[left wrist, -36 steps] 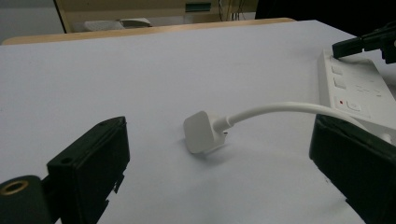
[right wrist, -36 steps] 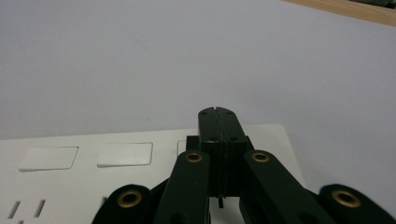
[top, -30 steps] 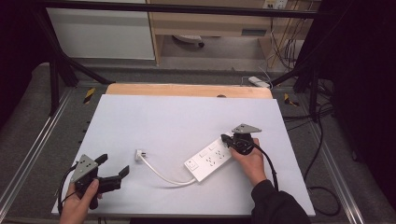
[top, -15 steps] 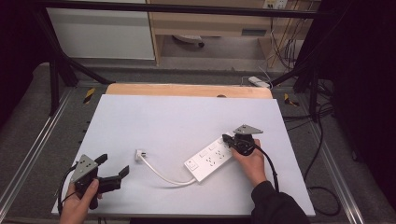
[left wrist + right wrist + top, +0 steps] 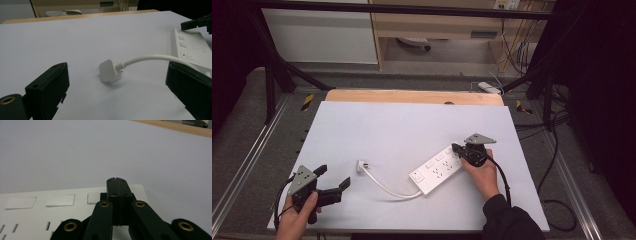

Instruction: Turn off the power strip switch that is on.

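Here, one power strip (image 5: 436, 170), one plug (image 5: 360, 166), two grippers, right gripper (image 5: 455, 148), left gripper (image 5: 333, 180).

- I'm holding the left gripper (image 5: 332, 184) low at the near-left corner, jaws standing wide apart w/ nothing btwn them, pointing rightward across the table.
- My right hand (image 5: 482, 173) is gripping the right gripper (image 5: 455, 148), jaws pressed fully together, tips angling down-left.
- Right forearm's coming in from the bottom edge, dark sleeve.

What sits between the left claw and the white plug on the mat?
Nothing visible. The left claw stands open, facing the white plug across bare mat. The plug's cable trails off sideways toward the power strip.
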